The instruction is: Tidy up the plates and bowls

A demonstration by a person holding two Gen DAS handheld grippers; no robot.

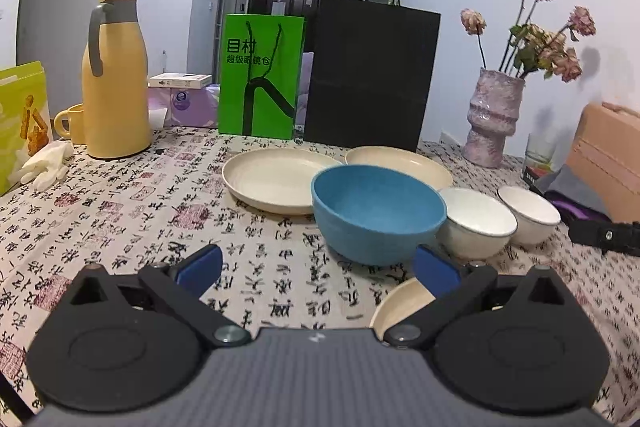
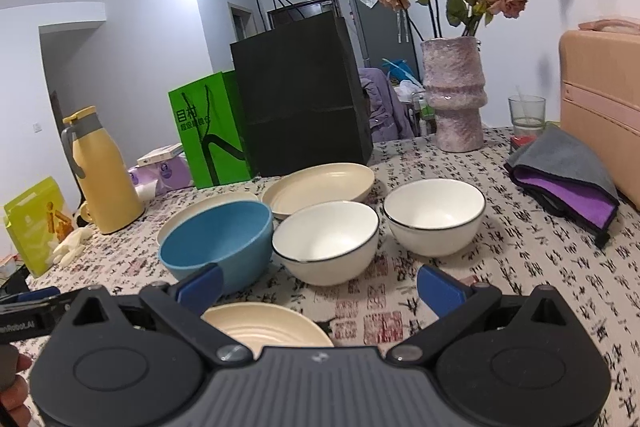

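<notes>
Left gripper is hovering low over the patterned tablecloth, fingers spread wide, gripping nothing. Ahead of its left finger, only bare cloth is showing. Well beyond the gap, the far-left cream plate is lying flat, with a second cream plate behind and to the right. The blue bowl is sitting upright just ahead of the right finger, slightly right of the gap's centre line. A small cream dish is lying close under that right finger, partly hidden by it. Two white bowls are standing further right, outside the span.

Right gripper is likewise standing wide and empty. The blue bowl is sitting just ahead of its left finger, overlapping it in view; whether they are touching cannot be told. The near white bowl is lying straight ahead, inside the gap's line. The far white bowl is sitting ahead of the right finger, a little further out. The cream dish is lying below the left side of the gap.

Judgement: the bowls are round, so no long axis is constraining the approach; a rim pinch is needed. The left is nearer the blue bowl, the right is nearer the white pair, so nesting the white bowls looks like right-hand work.
</notes>
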